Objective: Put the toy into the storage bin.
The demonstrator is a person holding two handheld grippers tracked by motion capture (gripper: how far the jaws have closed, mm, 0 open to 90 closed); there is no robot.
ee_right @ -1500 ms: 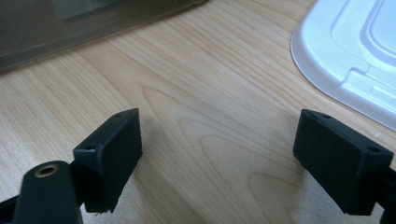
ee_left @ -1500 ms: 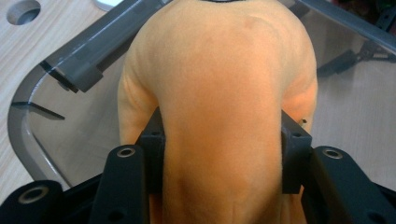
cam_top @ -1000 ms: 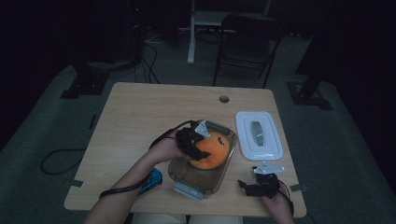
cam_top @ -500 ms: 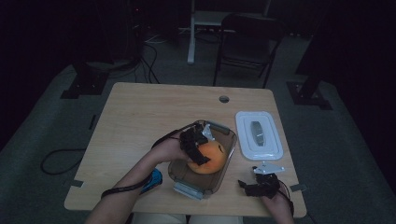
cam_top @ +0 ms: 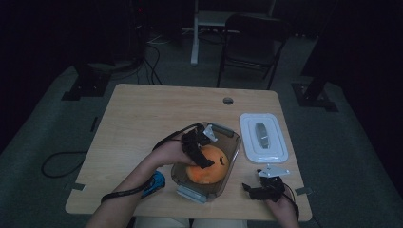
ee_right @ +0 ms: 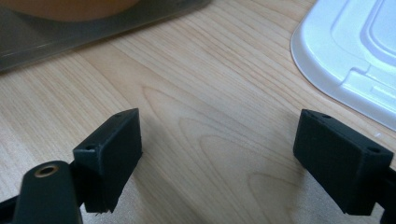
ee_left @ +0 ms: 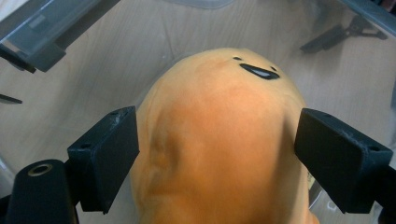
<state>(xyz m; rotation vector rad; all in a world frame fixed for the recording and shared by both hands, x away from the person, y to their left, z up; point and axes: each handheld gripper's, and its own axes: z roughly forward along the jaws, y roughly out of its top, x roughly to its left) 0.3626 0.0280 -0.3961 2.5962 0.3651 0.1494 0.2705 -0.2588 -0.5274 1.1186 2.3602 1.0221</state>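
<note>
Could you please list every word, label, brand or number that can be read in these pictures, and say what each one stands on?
There is no readable text in any view.
Orange soft plush toy: a small black stitched face, no lettering.
White plastic lid: raised moulded shapes, no legible writing.
Clear plastic container: no label to be seen.
Light wooden table: bare grain, no marks.

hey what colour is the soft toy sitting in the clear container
Orange soft toy, with a small black mouth mark; the left gripper view shows it best.

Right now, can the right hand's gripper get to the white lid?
Probably yes. The right gripper sits open just below the white lid, with bare table between them.
</note>
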